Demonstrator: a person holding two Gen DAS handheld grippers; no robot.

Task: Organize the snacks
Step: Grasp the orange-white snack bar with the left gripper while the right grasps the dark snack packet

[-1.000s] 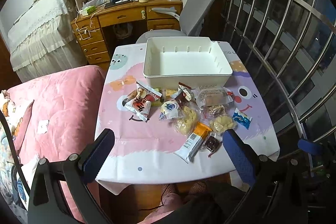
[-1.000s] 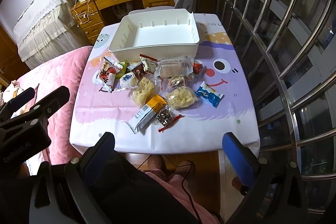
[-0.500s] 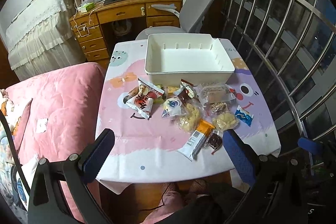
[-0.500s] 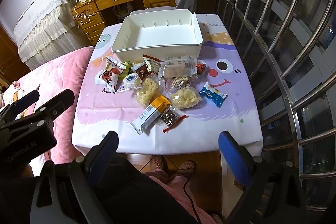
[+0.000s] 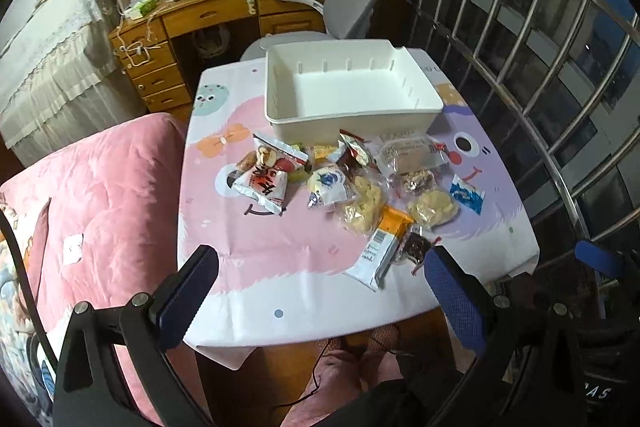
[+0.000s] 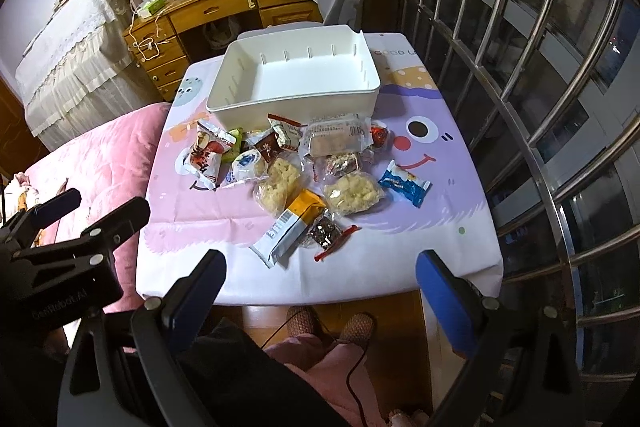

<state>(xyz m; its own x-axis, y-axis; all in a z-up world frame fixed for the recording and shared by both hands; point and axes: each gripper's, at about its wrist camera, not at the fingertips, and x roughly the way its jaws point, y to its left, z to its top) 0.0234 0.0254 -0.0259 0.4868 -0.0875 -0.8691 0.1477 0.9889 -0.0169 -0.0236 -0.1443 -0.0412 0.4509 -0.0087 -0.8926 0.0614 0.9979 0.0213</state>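
While I hover, both tools gape wide, holding nothing.
Left tool (image 5: 320,291), right tool (image 6: 320,287); wrapped snack packets (image 6: 304,171) mid-frame below empty white plastic bin (image 6: 296,83).

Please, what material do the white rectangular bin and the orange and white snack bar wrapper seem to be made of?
White rectangular bin: probably rigid matte plastic; its walls are smooth, with moulded ribs inside and a rolled rim.
Orange and white snack bar wrapper: likely thin glossy plastic film or foil laminate; it shows creases, a printed barcode and a crimped end.
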